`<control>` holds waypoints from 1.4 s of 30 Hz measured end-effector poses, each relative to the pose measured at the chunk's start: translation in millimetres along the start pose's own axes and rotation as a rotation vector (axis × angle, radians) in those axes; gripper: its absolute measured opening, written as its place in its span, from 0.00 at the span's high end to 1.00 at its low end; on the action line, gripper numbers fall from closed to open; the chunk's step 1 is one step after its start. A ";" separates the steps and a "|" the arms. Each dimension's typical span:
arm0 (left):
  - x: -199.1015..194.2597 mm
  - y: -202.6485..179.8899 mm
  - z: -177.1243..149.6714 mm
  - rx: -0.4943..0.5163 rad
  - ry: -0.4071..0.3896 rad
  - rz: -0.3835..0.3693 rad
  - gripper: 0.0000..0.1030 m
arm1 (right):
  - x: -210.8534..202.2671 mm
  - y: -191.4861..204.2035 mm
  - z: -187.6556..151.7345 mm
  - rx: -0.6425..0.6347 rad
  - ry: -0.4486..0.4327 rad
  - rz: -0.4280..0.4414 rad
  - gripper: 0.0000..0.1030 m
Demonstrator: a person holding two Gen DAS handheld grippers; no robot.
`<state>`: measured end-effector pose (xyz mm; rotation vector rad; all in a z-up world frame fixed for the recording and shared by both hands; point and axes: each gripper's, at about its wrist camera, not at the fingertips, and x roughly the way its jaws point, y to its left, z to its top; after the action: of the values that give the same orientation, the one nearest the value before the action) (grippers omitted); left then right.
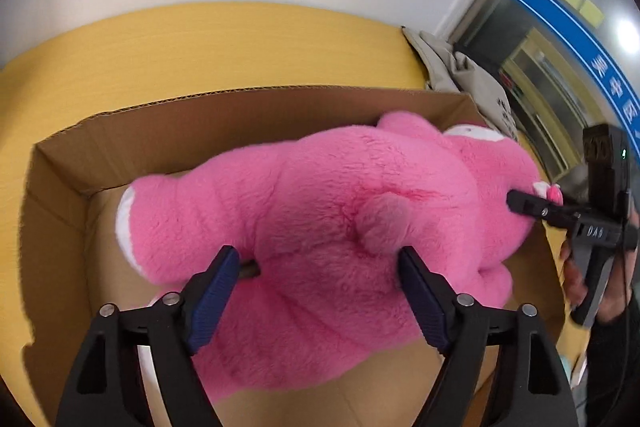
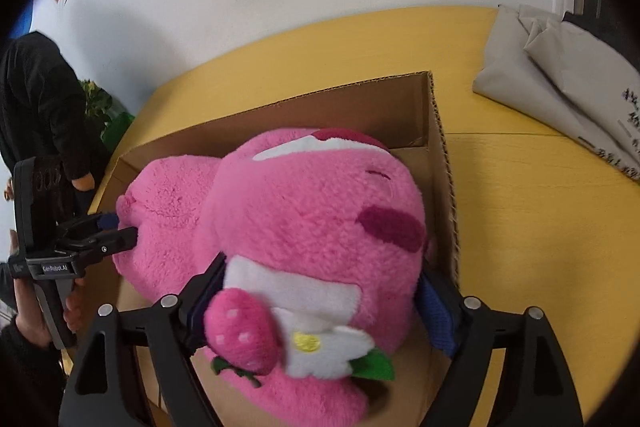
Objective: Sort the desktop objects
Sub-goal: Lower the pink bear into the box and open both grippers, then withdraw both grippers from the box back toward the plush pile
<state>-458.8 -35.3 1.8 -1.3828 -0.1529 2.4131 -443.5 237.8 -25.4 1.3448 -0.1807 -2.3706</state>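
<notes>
A big pink plush bear [image 1: 320,195] lies on its side over the open cardboard box [image 1: 180,131]. My left gripper [image 1: 316,267] grips its rear end below the small tail, one blue-padded finger on each side. My right gripper [image 2: 322,283] clamps the bear's head [image 2: 320,211], just above the strawberry and white flower. In the right wrist view, the left gripper [image 2: 120,229] presses into the bear's far end. The left wrist view shows the right gripper [image 1: 520,205] pushing into the head at the right. The box floor under the bear is mostly hidden.
The box [image 2: 360,103] stands on a yellow wooden table [image 2: 520,227] against a white wall. A grey fabric bag [image 2: 560,87] lies at the table's back right. A person in black [image 2: 36,99] and a green plant [image 2: 100,103] are beyond the left edge.
</notes>
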 end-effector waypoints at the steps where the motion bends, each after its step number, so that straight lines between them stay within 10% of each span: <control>1: -9.1 -4.6 -5.8 0.024 -0.009 0.026 0.19 | -10.8 2.4 -4.2 -0.023 -0.013 -0.005 0.20; 6: -48.2 -21.3 -61.6 0.107 0.033 0.062 0.17 | -86.1 16.0 -53.5 -0.174 -0.092 0.080 0.20; 10: -52.3 -27.3 -107.1 0.111 0.107 0.055 0.17 | -73.6 30.8 -100.0 -0.283 0.046 0.080 0.20; 29: -61.9 -18.9 -194.6 -0.023 0.193 0.015 0.18 | -91.1 41.1 -179.1 -0.107 0.120 -0.021 0.22; 42: -200.4 -70.6 -245.9 -0.074 -0.172 0.088 0.02 | -213.2 99.5 -219.1 -0.138 -0.216 -0.054 0.13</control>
<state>-139.5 -60.6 56.6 -1.2355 -0.2317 2.6235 -133.6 253.4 58.6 1.0434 -0.0407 -2.5210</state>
